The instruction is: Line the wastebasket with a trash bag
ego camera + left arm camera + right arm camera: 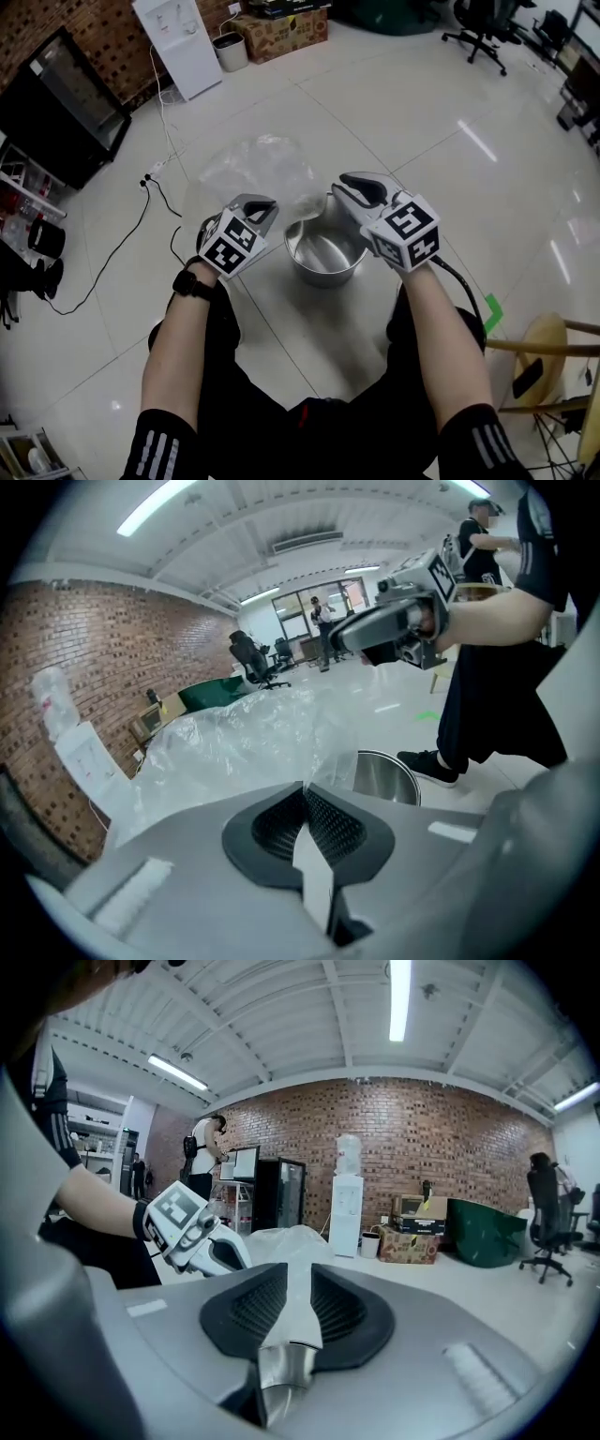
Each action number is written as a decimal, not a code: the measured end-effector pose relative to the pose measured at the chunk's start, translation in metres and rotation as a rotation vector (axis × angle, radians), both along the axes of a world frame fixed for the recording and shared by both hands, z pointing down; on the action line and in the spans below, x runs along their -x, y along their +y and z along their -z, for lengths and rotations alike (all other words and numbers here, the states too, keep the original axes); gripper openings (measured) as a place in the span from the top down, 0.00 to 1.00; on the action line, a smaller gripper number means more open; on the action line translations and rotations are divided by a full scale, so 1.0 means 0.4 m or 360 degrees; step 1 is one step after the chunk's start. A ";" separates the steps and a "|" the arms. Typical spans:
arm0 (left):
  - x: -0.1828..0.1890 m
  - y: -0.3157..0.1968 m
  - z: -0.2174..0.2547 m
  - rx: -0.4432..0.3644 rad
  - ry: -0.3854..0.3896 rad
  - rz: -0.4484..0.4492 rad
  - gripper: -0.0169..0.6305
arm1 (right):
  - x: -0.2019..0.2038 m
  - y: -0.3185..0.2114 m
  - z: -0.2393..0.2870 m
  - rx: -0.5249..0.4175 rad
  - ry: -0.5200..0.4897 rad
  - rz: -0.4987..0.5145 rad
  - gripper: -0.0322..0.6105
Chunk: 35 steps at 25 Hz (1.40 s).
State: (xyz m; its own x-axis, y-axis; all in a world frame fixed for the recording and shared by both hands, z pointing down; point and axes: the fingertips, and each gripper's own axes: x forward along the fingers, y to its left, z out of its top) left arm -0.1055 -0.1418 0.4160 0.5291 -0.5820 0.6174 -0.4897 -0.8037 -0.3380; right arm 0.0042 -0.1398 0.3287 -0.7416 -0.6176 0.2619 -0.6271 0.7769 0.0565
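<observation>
Two claws: both grip one trash bag [255, 167], held up above the floor [427, 141]; no table is involved.
Left claw [266, 210]: pressed together on a thin edge of the clear film.
Right claw [343, 184]: narrowly parted, pinching a thicker fold of the same film. Something metallic glints low in its gap, and I cannot tell whether it touches that.
Bag: its edge runs between my claws and its body billows away from me, beyond both tips.
Wastebasket [324, 275]: steel, upright on the floor, mouth open and unlined. It sits just below and between my claws, nearer my body than the bulk of the bag.
Key relation: the basket's mouth lies under the strung edge and a little closer to my right claw. The bag's body hangs on the far side of the rim.
Next move, as I judge it: draw the body back and down into the mouth.
</observation>
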 end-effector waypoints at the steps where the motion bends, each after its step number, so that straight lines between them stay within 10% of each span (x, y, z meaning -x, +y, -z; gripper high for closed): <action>1: -0.020 0.008 -0.018 -0.0001 -0.0024 -0.0034 0.98 | -0.005 -0.005 -0.006 0.0012 0.0003 -0.0004 0.81; 14: -0.268 0.128 -0.248 0.0272 -0.0270 -0.0588 0.98 | -0.054 -0.078 -0.223 0.0290 0.0239 -0.0093 0.74; 35: -0.218 0.162 -0.394 0.0521 -0.0405 -0.0551 0.83 | 0.010 0.013 -0.572 0.0667 0.0776 0.0173 0.65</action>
State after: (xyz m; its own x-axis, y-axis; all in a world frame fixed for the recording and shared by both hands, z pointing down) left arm -0.0184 -0.0771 0.5735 0.4661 -0.1558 0.8709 -0.1127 -0.9868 -0.1162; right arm 0.0004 -0.1346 0.5574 -0.5290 -0.3181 0.7868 -0.5228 0.8524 -0.0069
